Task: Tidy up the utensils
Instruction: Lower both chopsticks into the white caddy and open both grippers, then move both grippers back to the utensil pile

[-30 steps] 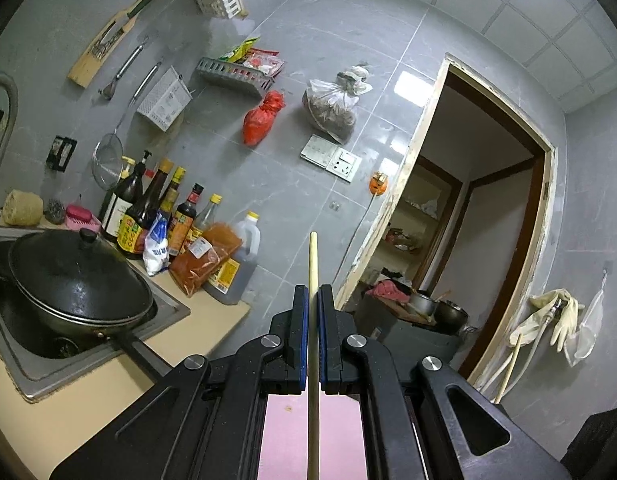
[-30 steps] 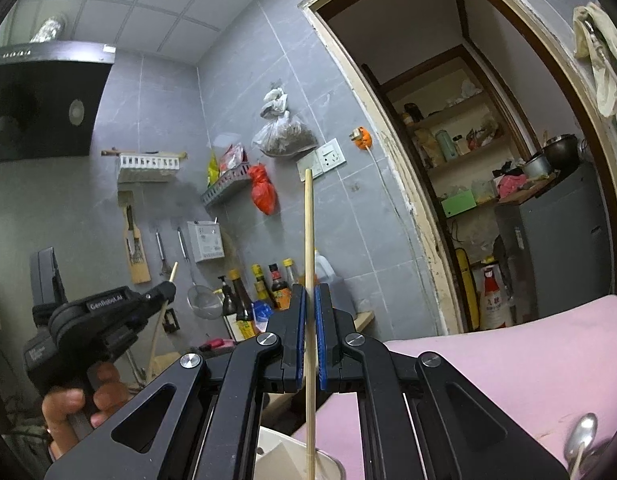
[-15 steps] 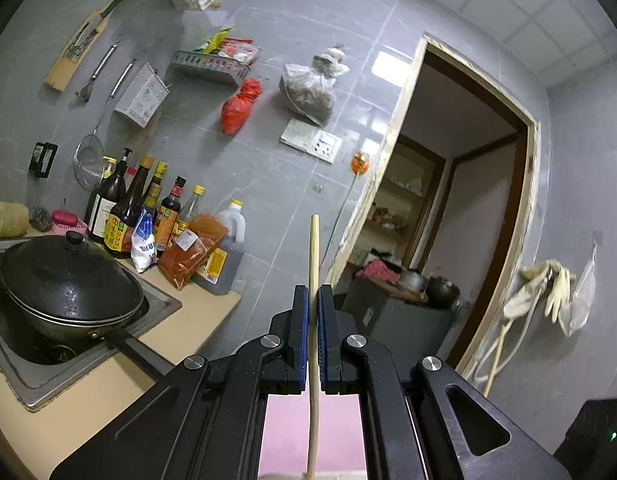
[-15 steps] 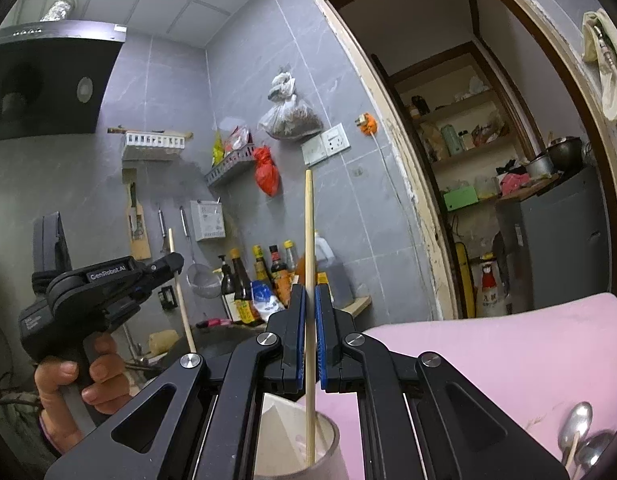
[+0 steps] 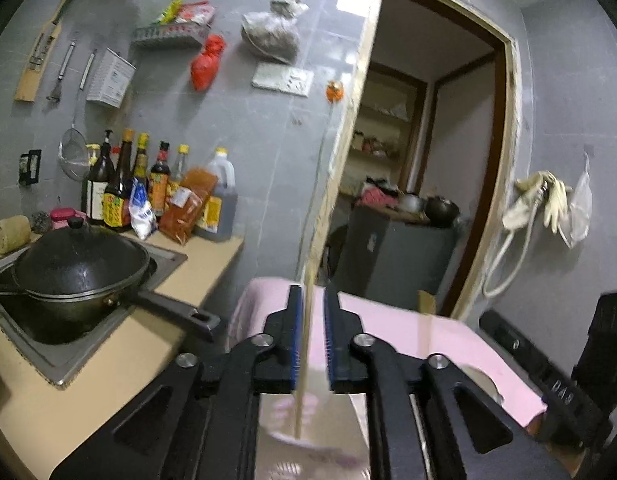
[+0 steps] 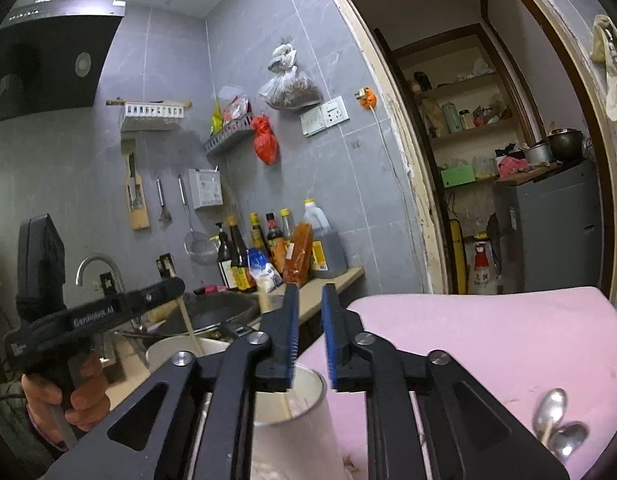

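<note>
Right wrist view: my right gripper [image 6: 308, 312] stood parted, holding nothing, above the white cup [image 6: 304, 404] on the pink mat [image 6: 488, 340]. One chopstick [image 6: 285, 407] sat inside. My left gripper [image 5: 312, 320] was parted too, its chopstick [image 5: 304, 360] loose between the jaws, tip in the cup. Two spoons [image 6: 556, 424] remained unsorted.

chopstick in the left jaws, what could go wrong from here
1. The chopstick rests against one side of the open left gripper, leaning; it may tip the wrong way rather than settle into the white cup.
2. The right gripper hangs open just above the cup and could knock it over.
3. The spoons lie near the pink cloth's edge.
</note>
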Available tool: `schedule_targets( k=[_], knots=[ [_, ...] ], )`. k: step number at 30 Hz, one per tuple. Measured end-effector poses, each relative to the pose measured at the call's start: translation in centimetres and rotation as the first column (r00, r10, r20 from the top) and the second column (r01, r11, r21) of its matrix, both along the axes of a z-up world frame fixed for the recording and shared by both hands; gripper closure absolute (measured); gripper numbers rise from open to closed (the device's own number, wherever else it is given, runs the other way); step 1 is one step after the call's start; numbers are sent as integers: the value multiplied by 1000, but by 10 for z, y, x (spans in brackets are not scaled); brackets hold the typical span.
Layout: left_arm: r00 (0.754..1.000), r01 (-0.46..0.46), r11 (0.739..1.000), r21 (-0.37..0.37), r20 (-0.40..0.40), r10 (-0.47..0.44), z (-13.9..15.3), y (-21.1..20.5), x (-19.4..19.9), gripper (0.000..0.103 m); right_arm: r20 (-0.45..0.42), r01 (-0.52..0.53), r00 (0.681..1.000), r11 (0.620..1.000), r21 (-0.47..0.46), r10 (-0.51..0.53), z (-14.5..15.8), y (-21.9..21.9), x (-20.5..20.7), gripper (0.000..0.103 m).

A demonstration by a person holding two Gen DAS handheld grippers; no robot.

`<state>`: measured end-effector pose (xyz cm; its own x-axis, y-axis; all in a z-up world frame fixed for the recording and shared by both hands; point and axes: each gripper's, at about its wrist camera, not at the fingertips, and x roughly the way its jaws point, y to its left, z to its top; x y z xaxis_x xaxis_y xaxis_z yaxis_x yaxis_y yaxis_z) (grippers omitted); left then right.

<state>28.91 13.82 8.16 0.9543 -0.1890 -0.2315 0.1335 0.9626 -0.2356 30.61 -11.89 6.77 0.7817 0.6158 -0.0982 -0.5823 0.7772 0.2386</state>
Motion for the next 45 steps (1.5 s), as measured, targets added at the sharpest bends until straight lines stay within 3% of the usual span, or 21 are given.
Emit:
schedule_targets(
  k=[2, 4, 6, 8, 12, 14, 17, 22, 29, 35, 40, 45],
  knots=[
    [1000, 13, 1000, 3, -7, -13, -3, -6, -7, 70, -3, 5, 1000, 1000, -12, -5, 4, -7, -7, 78],
    [1000, 20, 1000, 3, -2, -20, -3, -11, -13, 65, -3, 22, 1000, 999, -35, -22, 9, -14, -14, 74],
    [1000, 31, 999, 10, -5, -31, -2, -18, -20, 57, -11, 35, 999, 998, -46, -36, 13, -25, -20, 65],
    [1000, 31, 999, 14, 3, -31, 0, -27, -28, 44, -14, 50, 999, 998, -44, -50, 16, -37, -26, 44],
    [999, 17, 999, 30, 44, -19, 6, -48, -47, 15, -7, 98, 995, 994, -50, -99, 25, -67, -42, 25],
    [998, 15, 999, 50, 62, -19, 9, -59, -54, 11, 0, 119, 993, 991, -53, -119, 29, -80, -50, 18],
    [996, 17, 995, 94, 84, -25, 12, -81, -66, 8, 17, 154, 988, 986, -64, -153, 34, -100, -63, 1],
    [995, 42, 985, 165, 85, -57, 10, -119, -79, 8, 56, 197, 980, 975, -103, -192, 37, -128, -84, 0],
    [995, 86, 981, 174, 36, -94, -4, -155, -85, 8, 50, 236, 972, 960, -154, -231, 29, -159, -99, 0],
    [990, 133, 978, 159, -64, -124, -23, -176, -79, 8, 1, 245, 968, 947, -207, -250, 14, -178, -97, 0],
    [971, 184, 971, 150, -179, -156, -39, -191, -66, 8, -80, 214, 967, 940, -265, -242, -2, -186, -88, 0],
    [945, 235, 959, 157, -270, -187, -54, -202, -56, 9, -150, 162, 964, 933, -322, -219, -18, -184, -81, 12]
  ],
)
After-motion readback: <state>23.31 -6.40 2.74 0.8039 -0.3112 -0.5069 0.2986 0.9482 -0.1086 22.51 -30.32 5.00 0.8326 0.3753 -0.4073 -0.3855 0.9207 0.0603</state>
